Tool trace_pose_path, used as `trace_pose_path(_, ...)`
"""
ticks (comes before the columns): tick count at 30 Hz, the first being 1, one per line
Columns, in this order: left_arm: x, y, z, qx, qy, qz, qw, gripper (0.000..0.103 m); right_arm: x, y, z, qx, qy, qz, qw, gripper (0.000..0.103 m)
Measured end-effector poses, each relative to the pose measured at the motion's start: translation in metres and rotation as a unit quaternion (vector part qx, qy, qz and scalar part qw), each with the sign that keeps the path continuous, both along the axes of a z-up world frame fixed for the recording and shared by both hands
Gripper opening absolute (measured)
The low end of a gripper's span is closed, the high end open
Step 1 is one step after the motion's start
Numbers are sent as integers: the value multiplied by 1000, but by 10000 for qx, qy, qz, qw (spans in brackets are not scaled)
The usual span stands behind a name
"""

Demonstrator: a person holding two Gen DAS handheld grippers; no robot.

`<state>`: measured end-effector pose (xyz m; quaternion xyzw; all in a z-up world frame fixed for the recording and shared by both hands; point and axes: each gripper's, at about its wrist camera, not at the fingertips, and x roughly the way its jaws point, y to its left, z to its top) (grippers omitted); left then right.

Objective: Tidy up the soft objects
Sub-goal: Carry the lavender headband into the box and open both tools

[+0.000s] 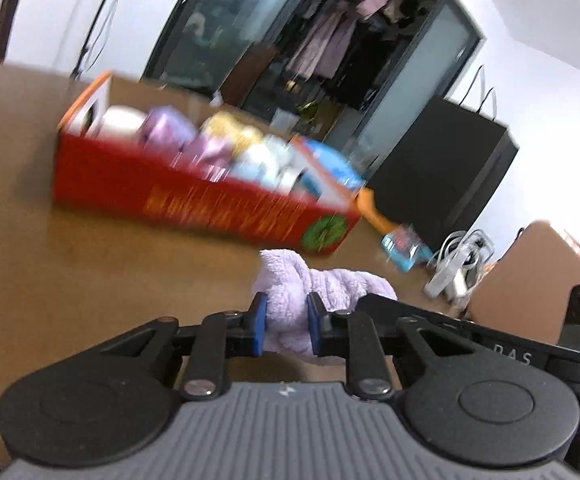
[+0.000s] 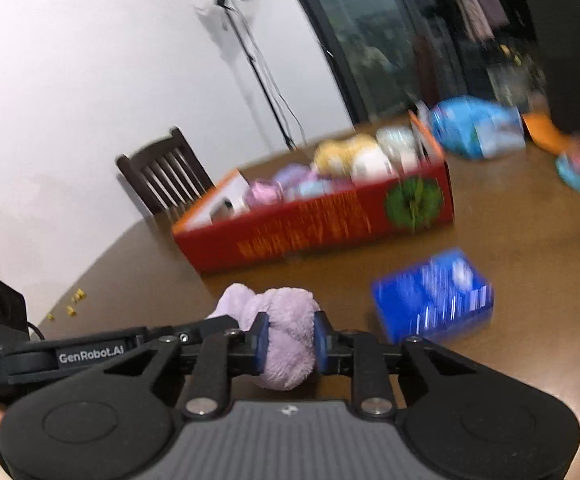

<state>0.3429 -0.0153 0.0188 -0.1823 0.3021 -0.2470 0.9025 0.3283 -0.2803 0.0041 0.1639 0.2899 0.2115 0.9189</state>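
i have both the left tongs (image 1: pixel 283 322) and right tongs (image 2: pixel 287 340) clamped on one lilac plush towel (image 2: pixel 279 328) above the desk (image 1: pixel 89 260); red box (image 1: pixel 193 196) already holds several soft things, this one remains

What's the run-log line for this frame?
left gripper: shut on lilac towel | right gripper: shut on lilac towel | red box: ahead on table, holds rolled soft items

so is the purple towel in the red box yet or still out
Out. The purple towel is bunched between both tongs, left and right, in front of the red box, which already holds other soft items.
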Motion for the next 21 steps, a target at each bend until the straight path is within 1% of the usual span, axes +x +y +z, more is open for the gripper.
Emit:
trace_pose_path(2,21,-9,21,21,-212,-17,9998,21,20,-9,19,-51,-234,76,9997,22)
trace_pose_path(4,47,-21,39,73,-299,-39,9995,20,43,-17,36,-151,-400,144,9990,22)
trace_pose_path(5,63,-27,45,97,-330,-37,9994,20,58,-22,45,-228,-504,145,9984,22)
trace_pose_path(7,95,-40,51,122,-247,-30,9996,20,90,-30,53,-358,-468,156,9981,22)
trace_pose_path(10,141,-59,42,155,130,1,9998,20,140,-41,52,-582,-135,153,9981,22)
trace_pose_path(12,162,-71,30,327,353,-24,9988,20,168,-43,45,-823,114,136,9965,23)
trace_pose_path(14,176,-82,17,529,554,-57,9970,20,189,-39,35,-1116,386,125,9929,26)
trace_pose_path(16,184,-90,6,684,695,-178,9951,21,199,-36,27,-1379,475,112,9892,27)
trace_pose_path(18,187,-92,-2,791,729,-217,9940,22,206,-29,19,-1615,603,99,9850,29)
trace_pose_path(19,188,-91,-3,815,715,-209,9939,27,208,-27,17,-1664,613,103,9841,30)
trace_pose_path(20,187,-89,-3,819,644,-220,9943,34,207,-27,16,-1699,589,67,9837,30)
trace_pose_path(21,184,-87,-3,804,573,-277,9947,37,205,-28,16,-1689,511,18,9843,29)
